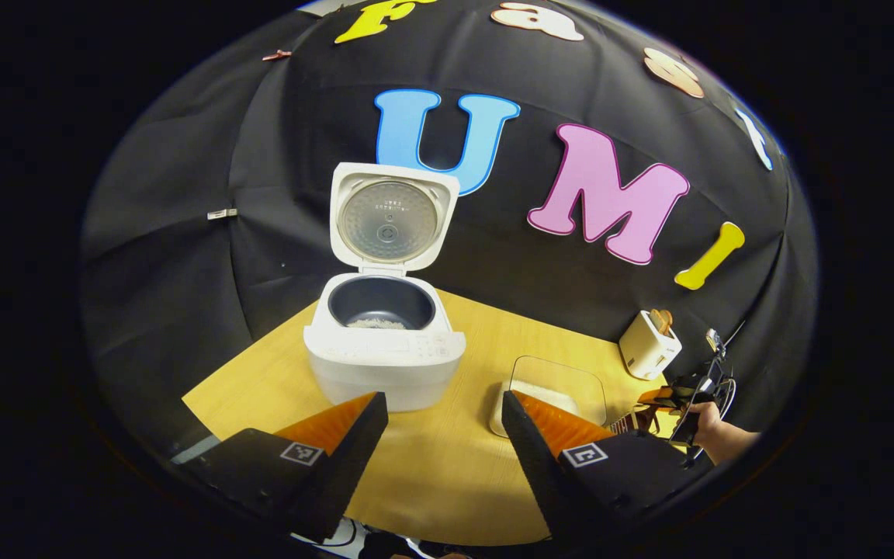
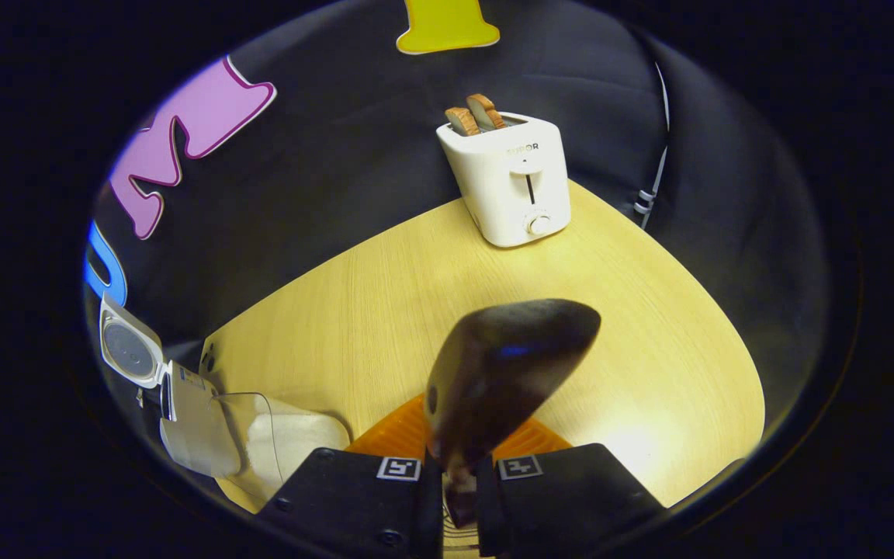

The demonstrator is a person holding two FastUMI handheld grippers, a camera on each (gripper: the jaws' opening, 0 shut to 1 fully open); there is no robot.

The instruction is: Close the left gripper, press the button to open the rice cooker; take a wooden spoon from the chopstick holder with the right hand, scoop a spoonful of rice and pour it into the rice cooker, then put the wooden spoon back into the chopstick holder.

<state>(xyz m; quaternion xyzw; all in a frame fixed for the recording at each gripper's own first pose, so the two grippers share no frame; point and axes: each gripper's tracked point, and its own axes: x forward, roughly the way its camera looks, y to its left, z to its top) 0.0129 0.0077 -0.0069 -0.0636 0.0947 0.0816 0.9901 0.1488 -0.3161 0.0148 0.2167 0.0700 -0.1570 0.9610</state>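
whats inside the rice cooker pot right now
The rice cooker stands open, and a thin layer of white rice lies on the dark pot's bottom. The near rim covers the front of the pot floor, so the full amount cannot be seen.

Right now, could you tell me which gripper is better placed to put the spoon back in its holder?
The right gripper: it is shut on the dark wooden spoon, and the white rice cooker already holds rice. The left gripper is open and holds nothing. I cannot make out the holder.
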